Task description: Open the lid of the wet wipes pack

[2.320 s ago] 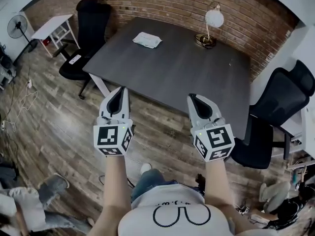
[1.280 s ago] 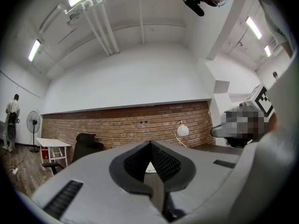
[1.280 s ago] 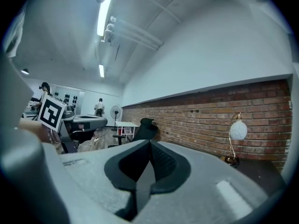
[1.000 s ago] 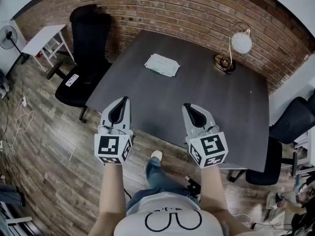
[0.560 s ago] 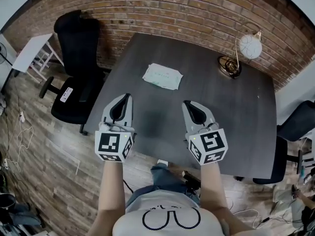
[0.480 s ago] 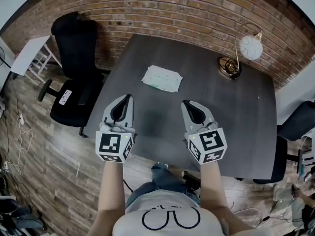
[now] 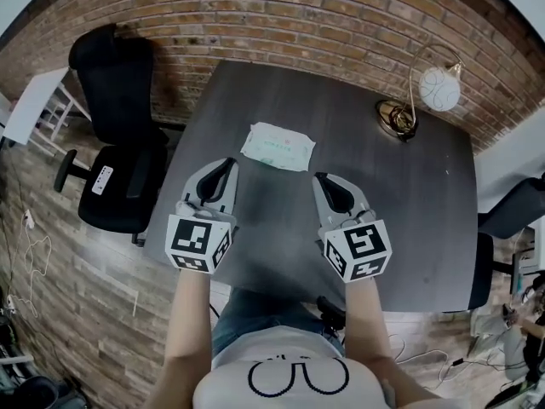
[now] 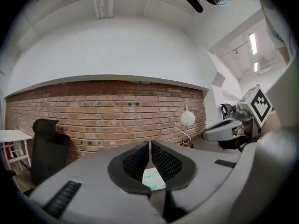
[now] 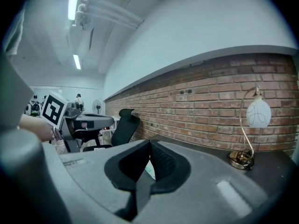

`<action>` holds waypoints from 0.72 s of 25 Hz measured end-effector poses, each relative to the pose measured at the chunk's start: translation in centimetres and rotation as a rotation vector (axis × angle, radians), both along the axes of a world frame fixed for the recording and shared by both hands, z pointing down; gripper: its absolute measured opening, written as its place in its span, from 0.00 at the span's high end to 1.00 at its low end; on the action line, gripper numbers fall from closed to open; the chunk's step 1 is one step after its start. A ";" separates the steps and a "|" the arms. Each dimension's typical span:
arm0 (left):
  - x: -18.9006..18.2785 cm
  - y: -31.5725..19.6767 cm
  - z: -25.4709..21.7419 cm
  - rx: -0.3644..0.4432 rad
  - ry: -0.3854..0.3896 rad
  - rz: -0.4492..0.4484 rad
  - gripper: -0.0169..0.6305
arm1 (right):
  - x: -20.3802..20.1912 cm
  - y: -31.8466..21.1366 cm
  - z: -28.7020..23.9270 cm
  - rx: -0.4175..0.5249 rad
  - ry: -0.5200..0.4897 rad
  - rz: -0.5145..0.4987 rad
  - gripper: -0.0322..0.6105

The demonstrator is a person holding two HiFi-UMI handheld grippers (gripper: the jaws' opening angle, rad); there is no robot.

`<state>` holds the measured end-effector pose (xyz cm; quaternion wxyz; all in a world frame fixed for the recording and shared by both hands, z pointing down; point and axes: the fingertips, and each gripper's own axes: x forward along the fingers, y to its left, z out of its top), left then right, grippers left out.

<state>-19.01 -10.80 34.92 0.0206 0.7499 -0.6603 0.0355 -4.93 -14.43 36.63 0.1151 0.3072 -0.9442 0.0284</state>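
Note:
The wet wipes pack (image 7: 278, 146), white and pale green, lies flat with its lid down on the dark grey table (image 7: 400, 194), toward the far left part. Both grippers hover over the near side of the table, pointing at the pack. My left gripper (image 7: 225, 166) is just short of the pack's near left corner; its jaws are beginning to part, showing only a hairline gap with nothing between them. Past that gripper's tips (image 8: 150, 143), the pack (image 8: 153, 178) shows ahead. My right gripper (image 7: 322, 181) is shut and empty, a little to the right of the pack.
A gold desk lamp with a white globe (image 7: 434, 88) stands at the table's far right. A black office chair (image 7: 119, 143) is left of the table and another (image 7: 511, 211) is at the right edge. A brick wall (image 7: 281, 15) runs behind.
The person has walked up to the table. Both grippers have gone from over the floor to over the table's near side, close to the pack. Both stay empty.

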 end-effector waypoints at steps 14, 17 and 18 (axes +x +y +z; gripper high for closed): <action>-0.5 -9.3 6.2 -0.181 -0.231 0.356 0.70 | -2.9 -6.6 5.7 -0.107 0.079 0.171 0.95; -0.3 -11.3 8.7 -0.247 -0.317 0.426 0.70 | -3.6 -8.1 7.9 -0.149 0.121 0.190 0.95; -0.2 -11.8 9.7 -0.273 -0.347 0.448 0.70 | -3.9 -8.6 8.6 -0.163 0.131 0.188 0.95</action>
